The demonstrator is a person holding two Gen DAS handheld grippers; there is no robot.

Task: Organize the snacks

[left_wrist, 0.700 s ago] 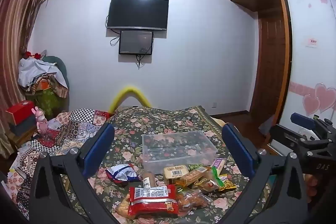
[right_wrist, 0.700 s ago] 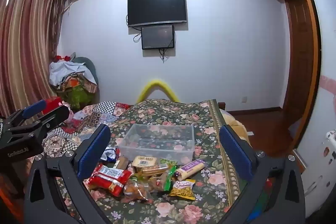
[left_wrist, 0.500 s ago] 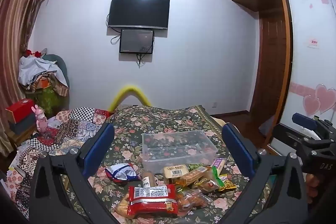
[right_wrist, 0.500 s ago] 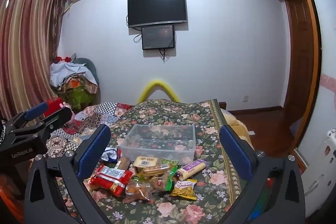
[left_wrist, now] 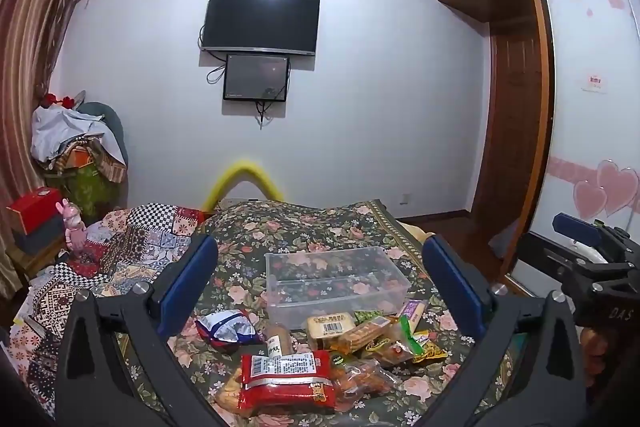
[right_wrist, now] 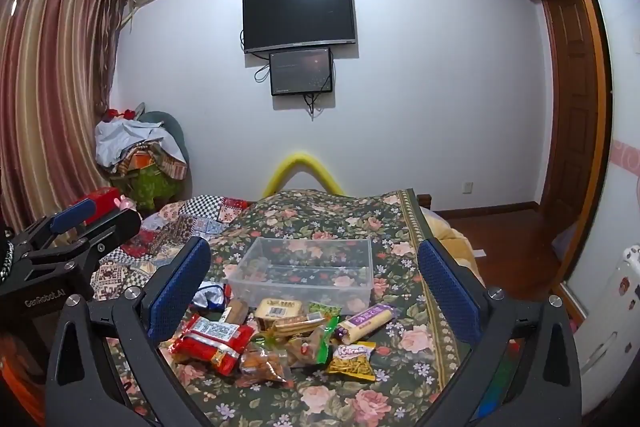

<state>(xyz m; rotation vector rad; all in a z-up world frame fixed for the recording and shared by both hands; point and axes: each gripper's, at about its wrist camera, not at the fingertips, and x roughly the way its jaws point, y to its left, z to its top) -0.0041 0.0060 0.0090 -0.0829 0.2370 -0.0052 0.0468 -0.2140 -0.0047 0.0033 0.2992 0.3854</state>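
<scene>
A clear plastic bin stands empty on the floral bedspread. In front of it lies a heap of snacks: a red packet, a blue-white bag, a barcoded yellow pack, a purple-and-cream bar and a yellow packet. My left gripper hovers above the near side of the heap, open, with nothing between its fingers. To its right my right gripper is open and empty too, held at about the same height.
A patchwork quilt covers the bed's left side, with a pink toy and a red box beyond it. Clothes are piled in the far left corner. A wardrobe and bare floor are at the right.
</scene>
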